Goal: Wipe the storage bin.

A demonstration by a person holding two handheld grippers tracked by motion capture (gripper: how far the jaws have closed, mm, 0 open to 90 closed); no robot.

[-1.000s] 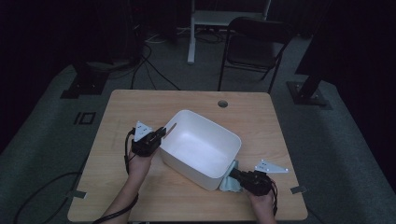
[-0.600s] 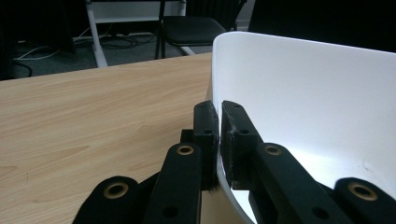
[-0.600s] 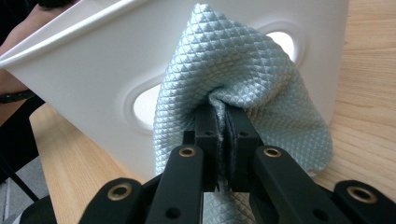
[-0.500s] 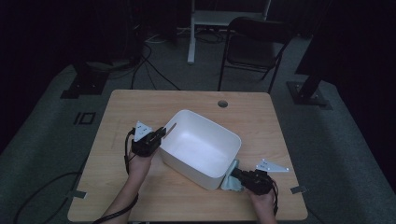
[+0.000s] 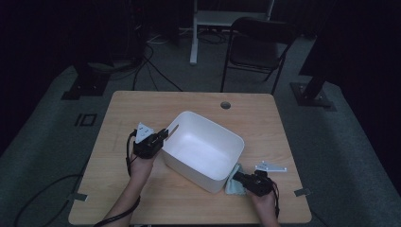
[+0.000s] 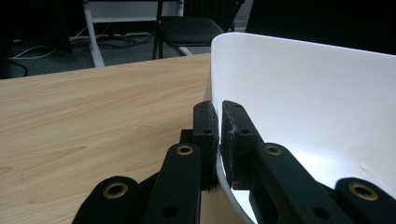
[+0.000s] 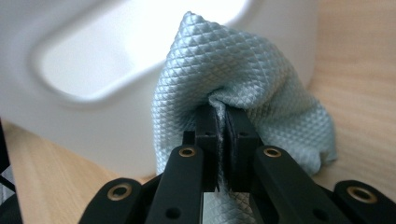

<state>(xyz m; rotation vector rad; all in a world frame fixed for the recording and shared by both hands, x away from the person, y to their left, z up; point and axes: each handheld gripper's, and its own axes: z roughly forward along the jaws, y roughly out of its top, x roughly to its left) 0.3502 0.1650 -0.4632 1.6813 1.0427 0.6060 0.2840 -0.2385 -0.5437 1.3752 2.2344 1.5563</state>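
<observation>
Left gripper (image 5: 161,135): black, two jaws, held in the person's left hand (image 5: 140,163) at the left of the table (image 5: 142,109). Clenched on the left wall of the tub; in the left gripper view (image 6: 219,135) one jaw lies outside the wall and one inside, with the thin white rim pinched between them. A grey three-cornered plate sits on top, and a cable loops from its body toward the near edge.

Tub (image 5: 203,146): white plastic, rectangular with rounded corners, open at the top, nothing visible inside. Stands at the middle of the table, turned at an angle to the table's edges. A handle recess in its near right wall shows in the right gripper view (image 7: 107,60).

Cloth (image 5: 232,182): pale blue-grey, with a quilted diamond weave. Lies bunched on the table against the tub's near right corner, touching the wall. In the right gripper view (image 7: 243,74) a fold rises up the wall beside the handle recess.

Right gripper (image 5: 238,176): black, two jaws, held in the person's right hand (image 5: 262,196) at the near right of the table. Grasping the cloth; the right gripper view (image 7: 222,135) shows the jaws pressed together on a gathered fold. A grey plate lies just to its far right.

Table: light wood, with a round hole near its far edge.

Chair (image 5: 257,45): dark, folding, on the floor beyond the table's far right.
</observation>
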